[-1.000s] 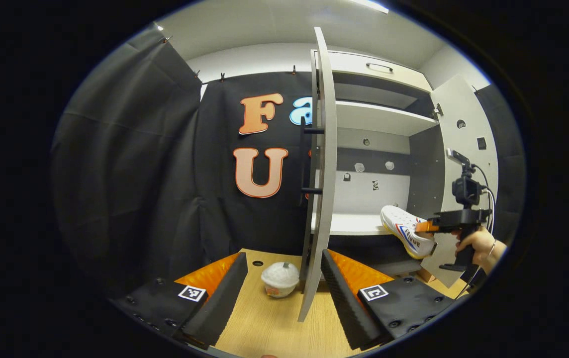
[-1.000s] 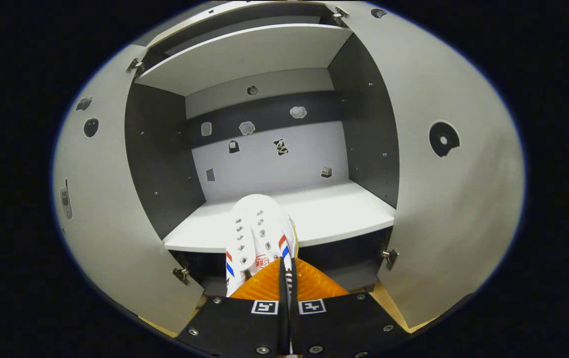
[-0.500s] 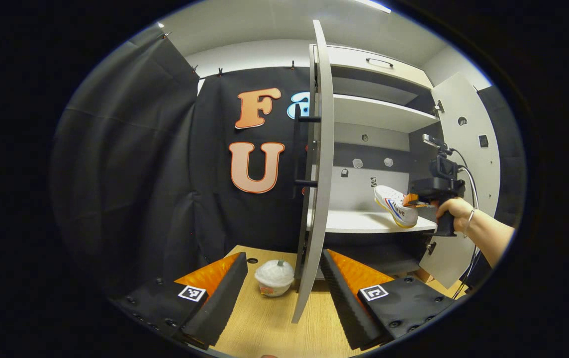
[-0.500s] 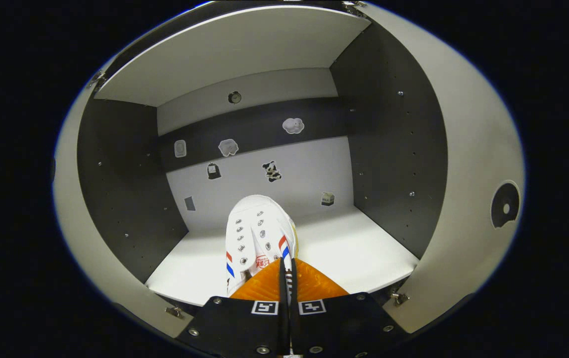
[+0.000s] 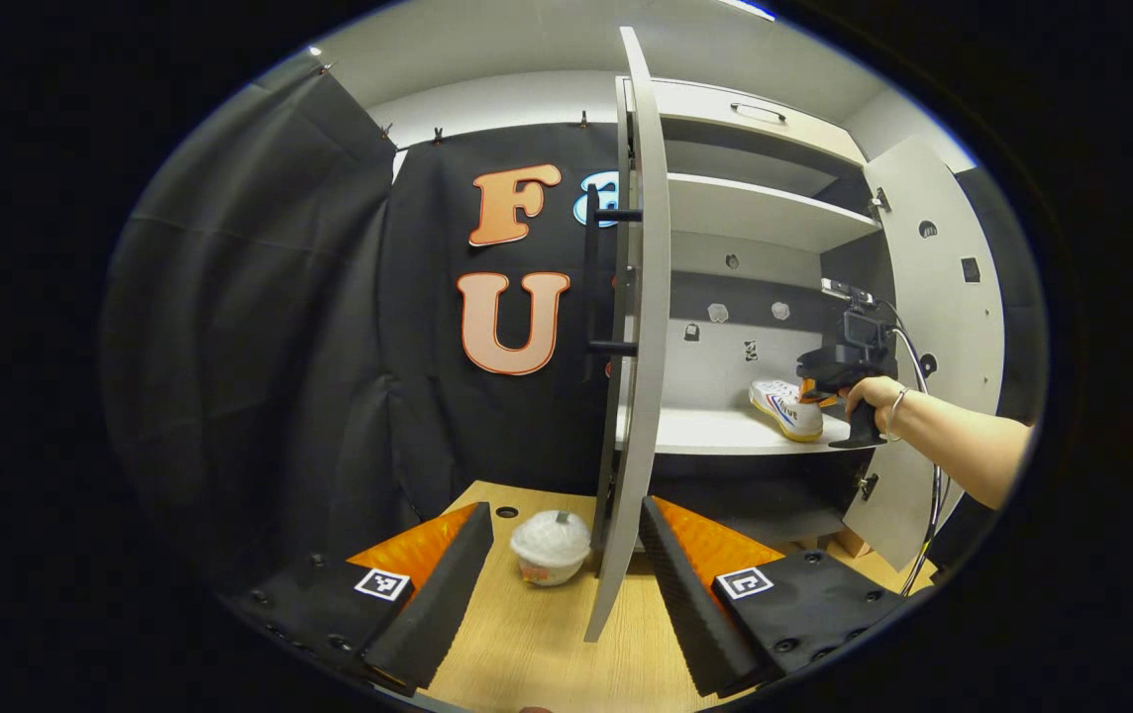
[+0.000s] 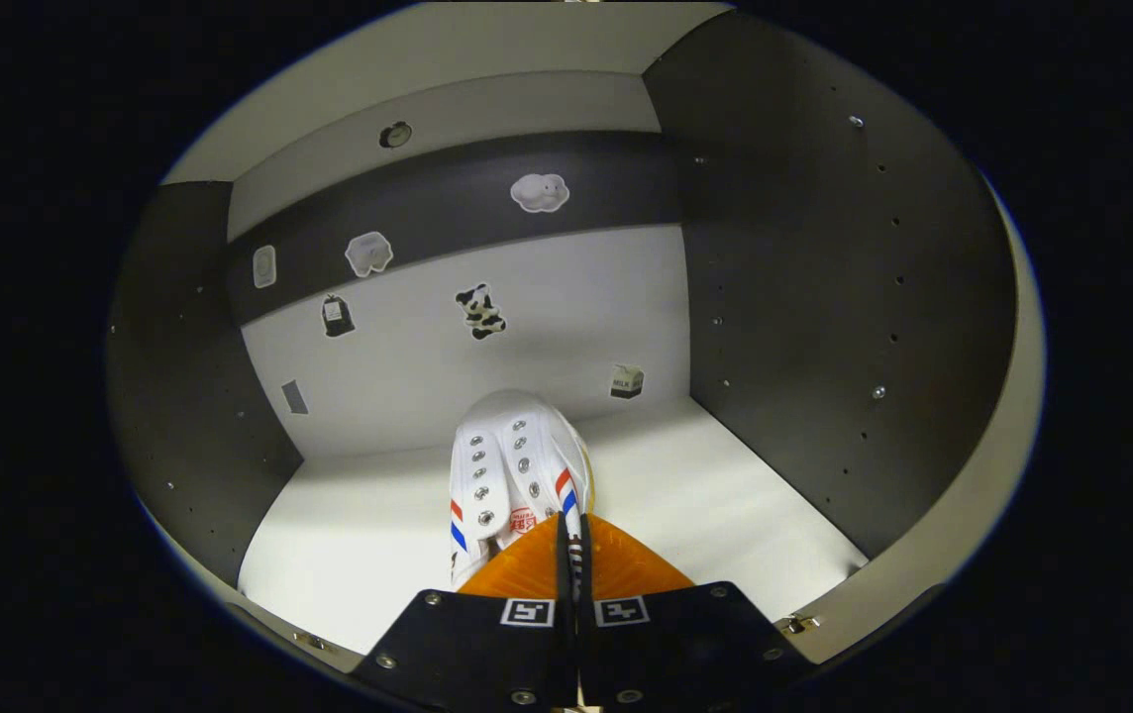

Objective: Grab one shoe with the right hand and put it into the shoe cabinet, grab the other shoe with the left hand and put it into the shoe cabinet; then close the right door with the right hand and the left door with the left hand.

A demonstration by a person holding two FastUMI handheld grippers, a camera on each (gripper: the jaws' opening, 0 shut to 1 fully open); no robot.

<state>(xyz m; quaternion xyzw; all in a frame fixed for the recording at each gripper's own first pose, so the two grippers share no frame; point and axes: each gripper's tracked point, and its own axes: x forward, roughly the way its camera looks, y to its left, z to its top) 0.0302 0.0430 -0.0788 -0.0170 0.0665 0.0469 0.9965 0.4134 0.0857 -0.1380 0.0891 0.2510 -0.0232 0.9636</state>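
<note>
Right gripper view: the right gripper [image 6: 571, 555] has its fingers clenched together on the heel end of the white shoe [image 6: 512, 465], which points toe-first toward the back wall of the shoe cabinet [image 6: 794, 297] and sits over the lower shelf [image 6: 725, 495]. Whether the sole already rests on that shelf or hangs just above it cannot be told from here. In the left gripper view the same shoe [image 5: 786, 409] appears on or just above the shelf [image 5: 715, 436], toward its right side, with the person's hand [image 5: 869, 396] holding the right gripper [image 5: 809, 388] about level and the forearm reaching in from the right, past the open right door [image 5: 943, 327]. Risks, as judged: the grip is on a thin edge at the heel, so the shoe could pivot or tip if let go before the sole is flat; a release too near the front edge could leave the heel overhanging and foul the right door when it is shut; the trailing cable and forearm lie close to that door and could catch it on withdrawal. The left gripper [image 5: 566, 584] is held low over the tabletop [image 5: 537, 644], fingers spread wide and grasping nothing, straddling the edge of the open left door [image 5: 641, 327], with a small capped cup [image 5: 552, 547] between them on the far side. A careless forward move there could knock the cup or swing the left door. The second shoe is not located.
</note>
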